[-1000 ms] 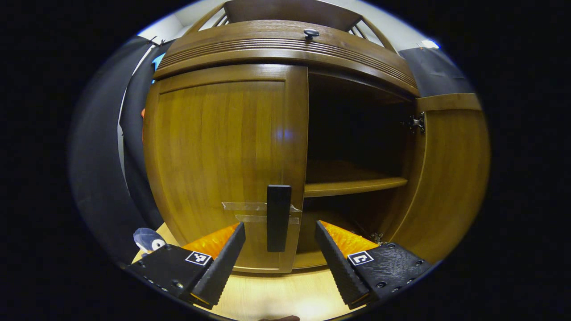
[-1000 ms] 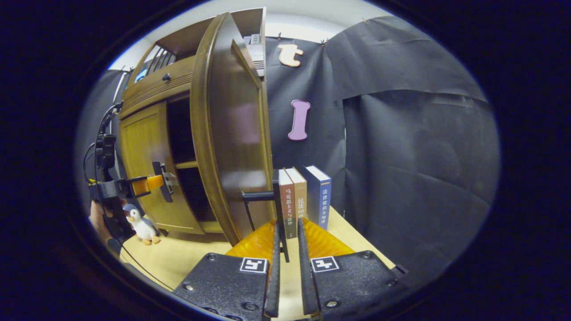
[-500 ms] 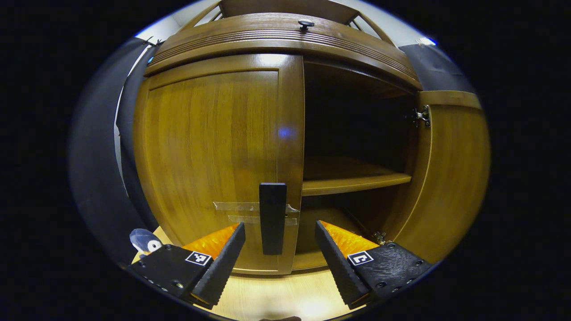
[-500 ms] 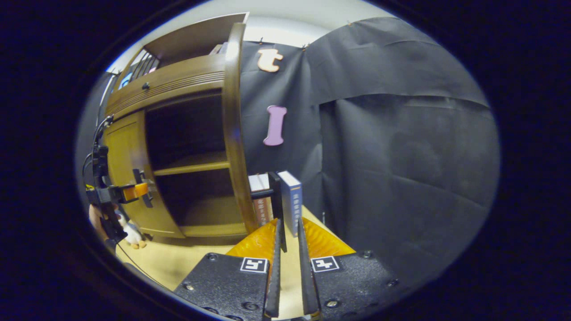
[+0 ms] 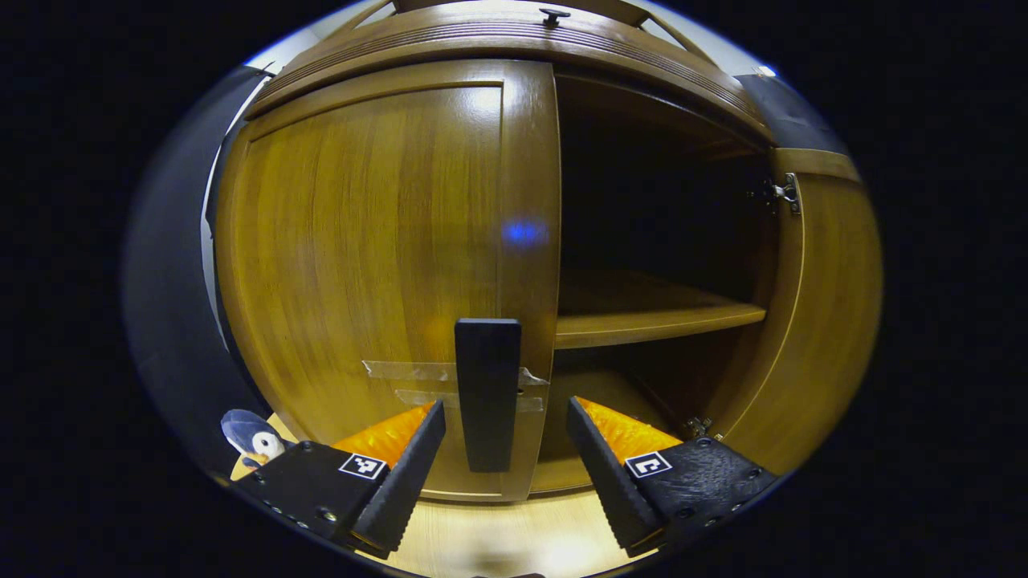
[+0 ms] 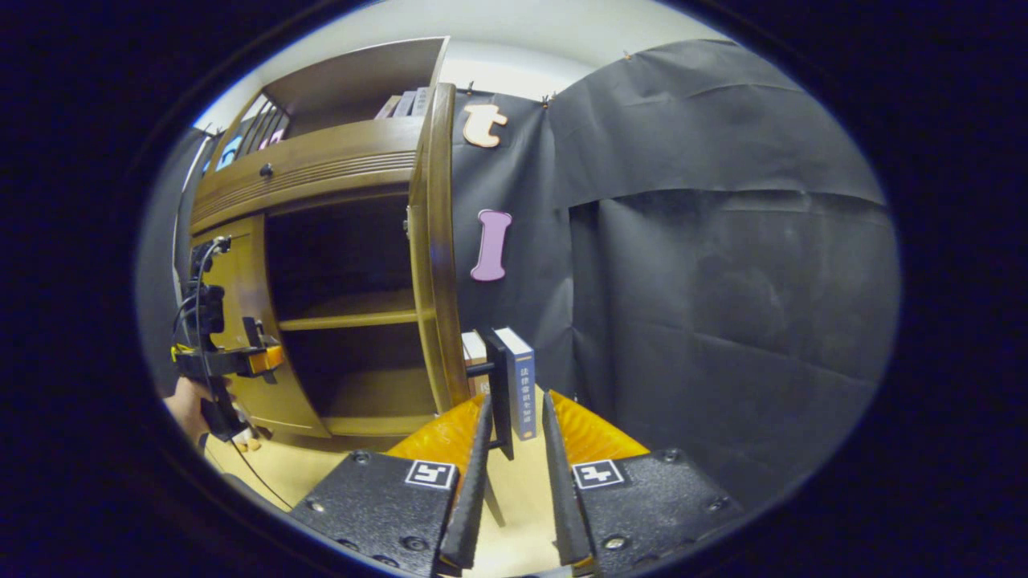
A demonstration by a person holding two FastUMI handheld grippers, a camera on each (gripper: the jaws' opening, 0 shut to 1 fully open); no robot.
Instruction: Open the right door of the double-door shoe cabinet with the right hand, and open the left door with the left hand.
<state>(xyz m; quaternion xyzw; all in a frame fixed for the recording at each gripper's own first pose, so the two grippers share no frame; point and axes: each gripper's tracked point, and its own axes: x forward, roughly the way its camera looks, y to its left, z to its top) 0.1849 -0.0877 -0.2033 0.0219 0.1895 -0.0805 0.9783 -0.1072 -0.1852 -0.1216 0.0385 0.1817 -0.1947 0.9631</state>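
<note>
- Beside the books, my right gripper is releasing the right door, already swung wide, fingers slightly parted around its handle.
- Ahead, my left gripper is straddling the shut left door's handle, fingers wide apart; pulling remains.

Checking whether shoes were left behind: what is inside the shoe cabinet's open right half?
Inside the shoe cabinet, one bare wooden shelf shows, no shoes. The back is too dark to judge, and the closed left door hides the left half.

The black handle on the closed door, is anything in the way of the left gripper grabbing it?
Nothing visible is. The left gripper is open, and the black handle on the left door stands between its fingers.
</note>
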